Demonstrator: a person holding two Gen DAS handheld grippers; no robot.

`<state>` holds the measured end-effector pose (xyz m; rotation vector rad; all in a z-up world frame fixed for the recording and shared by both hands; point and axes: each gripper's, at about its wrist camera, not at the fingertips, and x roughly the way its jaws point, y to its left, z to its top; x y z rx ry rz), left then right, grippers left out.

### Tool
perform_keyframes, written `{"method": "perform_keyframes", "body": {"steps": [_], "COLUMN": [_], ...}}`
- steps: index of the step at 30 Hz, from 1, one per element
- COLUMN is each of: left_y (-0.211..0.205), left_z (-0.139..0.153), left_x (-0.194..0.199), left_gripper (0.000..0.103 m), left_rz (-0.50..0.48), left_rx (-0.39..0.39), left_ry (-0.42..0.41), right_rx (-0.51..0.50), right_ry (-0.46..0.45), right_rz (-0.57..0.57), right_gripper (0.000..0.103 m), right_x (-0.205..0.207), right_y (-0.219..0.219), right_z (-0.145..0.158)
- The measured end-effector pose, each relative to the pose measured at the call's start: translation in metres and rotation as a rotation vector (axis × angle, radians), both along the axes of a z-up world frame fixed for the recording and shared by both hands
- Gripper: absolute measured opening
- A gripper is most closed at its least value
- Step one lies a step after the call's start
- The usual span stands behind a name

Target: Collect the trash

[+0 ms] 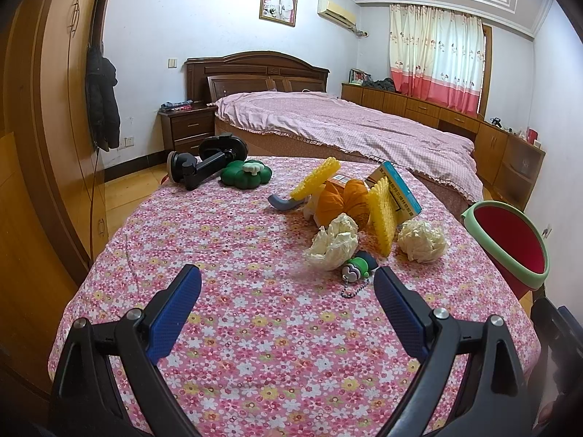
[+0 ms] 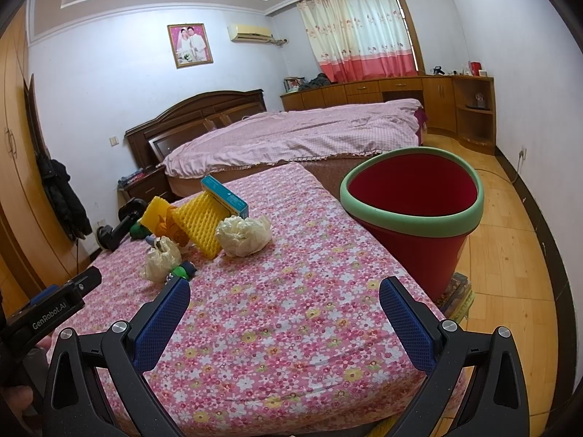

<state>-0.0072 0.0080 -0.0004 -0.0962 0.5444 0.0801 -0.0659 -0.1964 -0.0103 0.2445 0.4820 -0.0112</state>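
Note:
Two crumpled cream paper wads lie on the floral cloth: one (image 1: 333, 242) (image 2: 162, 259) nearer me, the other (image 1: 422, 242) (image 2: 244, 235) further right. Behind them stand yellow foam nets (image 1: 382, 215) (image 2: 198, 224), a blue box (image 1: 395, 191) (image 2: 224, 196) and an orange plush (image 1: 342, 200). A red bin with a green rim (image 1: 510, 247) (image 2: 411, 196) stands off the table's right edge. My left gripper (image 1: 288, 280) hovers open just short of the nearer wad. My right gripper (image 2: 284, 291) is open over bare cloth, left of the bin.
A green keychain toy (image 1: 359, 266) (image 2: 184, 271) lies by the nearer wad. A black phone mount (image 1: 204, 162) and green cushion (image 1: 246, 174) sit at the table's far left. A bed (image 1: 346, 123) lies beyond, a wardrobe (image 1: 47, 109) to the left. The other gripper's body (image 2: 54, 309) shows at left.

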Motion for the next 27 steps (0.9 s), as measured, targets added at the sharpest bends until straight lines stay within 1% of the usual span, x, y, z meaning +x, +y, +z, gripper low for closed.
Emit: {"method": "perform_keyframes", "body": {"steps": [19, 27], "left_y": [0.001, 0.003], "left_z": [-0.001, 0.001], "left_x": [0.001, 0.017], "left_gripper": [0.095, 0.095], "left_rz": [0.0, -0.01], "left_rx": [-0.007, 0.01], "left_ry": [0.003, 0.029], "right_rx": [0.008, -0.009], "right_ry": [0.002, 0.007], "right_rz": [0.0, 0.019], "right_gripper": [0.103, 0.103], "right_x": [0.0, 0.013], "right_y": [-0.001, -0.005], "right_z": [-0.001, 0.004]}}
